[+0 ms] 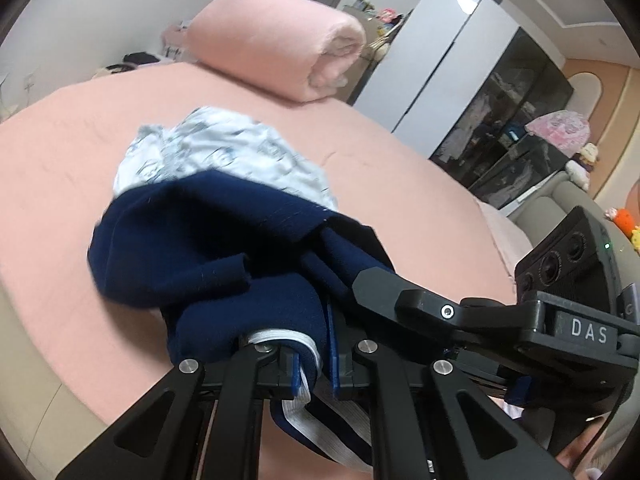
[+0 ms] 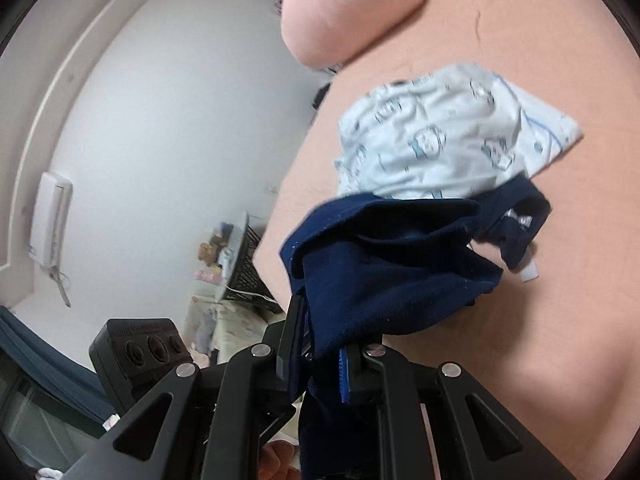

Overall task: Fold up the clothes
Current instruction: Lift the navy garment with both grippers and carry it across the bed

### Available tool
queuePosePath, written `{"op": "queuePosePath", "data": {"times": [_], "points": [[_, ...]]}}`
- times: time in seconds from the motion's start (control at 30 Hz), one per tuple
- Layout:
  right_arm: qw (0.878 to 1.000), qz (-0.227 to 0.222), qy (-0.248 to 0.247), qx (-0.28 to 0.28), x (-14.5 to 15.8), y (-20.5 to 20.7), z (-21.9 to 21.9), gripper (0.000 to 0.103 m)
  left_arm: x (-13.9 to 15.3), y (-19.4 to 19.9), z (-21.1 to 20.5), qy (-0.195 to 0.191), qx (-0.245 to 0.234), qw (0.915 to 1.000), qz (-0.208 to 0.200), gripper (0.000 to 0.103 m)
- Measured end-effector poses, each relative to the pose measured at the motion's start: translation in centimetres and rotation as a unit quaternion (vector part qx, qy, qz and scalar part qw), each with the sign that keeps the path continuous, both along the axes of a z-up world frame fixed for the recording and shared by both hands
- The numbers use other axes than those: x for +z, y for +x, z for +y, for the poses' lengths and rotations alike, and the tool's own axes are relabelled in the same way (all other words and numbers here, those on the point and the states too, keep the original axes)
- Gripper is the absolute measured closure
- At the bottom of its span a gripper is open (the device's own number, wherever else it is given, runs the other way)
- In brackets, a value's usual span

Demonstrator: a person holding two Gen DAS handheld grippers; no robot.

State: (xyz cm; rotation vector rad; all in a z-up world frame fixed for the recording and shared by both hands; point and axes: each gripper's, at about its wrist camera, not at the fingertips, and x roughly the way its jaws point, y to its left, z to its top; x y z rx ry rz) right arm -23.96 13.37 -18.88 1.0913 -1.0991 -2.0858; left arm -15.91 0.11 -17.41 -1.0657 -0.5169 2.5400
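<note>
Left wrist view: the left tool [image 1: 314,368] is clamped tight on the navy garment [image 1: 200,240], its blue pads pinching the cloth at an edge where a white elastic band [image 1: 280,338] shows; the navy cloth bunches up in folds just ahead of the fingers and hangs above the pink bed [image 1: 60,152]; just beyond it, partly under its far edge, lies a pale printed garment [image 1: 224,152] crumpled on the sheet; at the far side of the bed sits a rolled pink blanket [image 1: 272,44]; to the right the right tool [image 1: 360,280] reaches in from the near right, its dark finger touching the same navy cloth, with its camera block behind it; farther right stand a white wardrobe [image 1: 440,60] and a dark glass cabinet [image 1: 512,120]

Right wrist view: the right tool [image 2: 320,364] is closed narrow on a fold of the navy garment [image 2: 392,264], cloth filling the gap between its pads and trailing down toward the camera; the rest of the garment spreads out ahead, raised off the bed [image 2: 560,320], with a small white label [image 2: 529,270] dangling at its far right corner; the pale printed garment [image 2: 440,136] lies on the sheet just past it, its near edge hidden by the navy cloth; the pink blanket [image 2: 340,12] sits at the far end; at the near left the left tool's camera block [image 2: 140,352] shows; a white wall [image 2: 160,140] fills the left side
</note>
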Motion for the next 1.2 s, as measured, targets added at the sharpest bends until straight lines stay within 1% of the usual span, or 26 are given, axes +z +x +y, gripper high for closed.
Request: {"op": "queuePosePath", "data": {"times": [0.03,0.07,0.1,0.13,0.3,0.33,0.4,0.57,0.7,0.83,1.03,1.2], "points": [[1.000,0.005,-0.006,-0.006,-1.2,0.3,0.1,0.090,0.6,-0.1,0.4,0.004,-0.004,1.0000,0.004,0.096],[1.000,0.010,-0.014,-0.011,-1.7,2.1,1.5,0.090,1.2,-0.1,0.9,0.007,-0.009,0.9999,0.009,0.096],[1.000,0.017,-0.020,-0.016,0.3,3.5,3.0,0.090,1.8,0.1,1.4,0.009,-0.014,0.9998,0.014,0.096],[0.999,0.023,-0.022,-0.021,0.9,3.9,3.8,0.090,2.5,0.2,2.1,0.009,-0.021,0.9995,0.021,0.096],[0.996,0.059,-0.033,-0.058,2.8,4.7,8.1,0.090,5.8,0.4,6.1,0.005,-0.057,0.9971,0.051,0.096],[0.995,0.063,-0.036,-0.064,2.7,4.7,8.1,0.090,6.3,0.5,7.0,0.004,-0.066,0.9963,0.055,0.096],[0.993,0.074,-0.040,-0.080,3.4,5.6,9.9,0.090,6.8,0.5,8.7,0.002,-0.085,0.9944,0.062,0.096],[0.988,0.090,-0.040,-0.122,4.6,7.1,12.8,0.090,7.2,0.2,12.5,-0.004,-0.135,0.9880,0.075,0.096],[0.984,0.092,-0.037,-0.150,5.1,7.4,15.1,0.090,6.9,0.0,15.2,-0.006,-0.169,0.9828,0.073,0.096],[0.979,0.092,-0.042,-0.176,5.0,8.1,17.3,0.090,6.1,-0.4,17.0,-0.010,-0.196,0.9776,0.076,0.096],[0.973,0.089,-0.031,-0.210,5.2,9.6,19.7,0.090,6.2,-0.2,19.8,-0.013,-0.234,0.9689,0.079,0.096],[0.969,0.078,-0.026,-0.234,4.9,10.3,21.0,0.090,6.6,0.4,21.2,-0.021,-0.260,0.9623,0.076,0.096]]}}
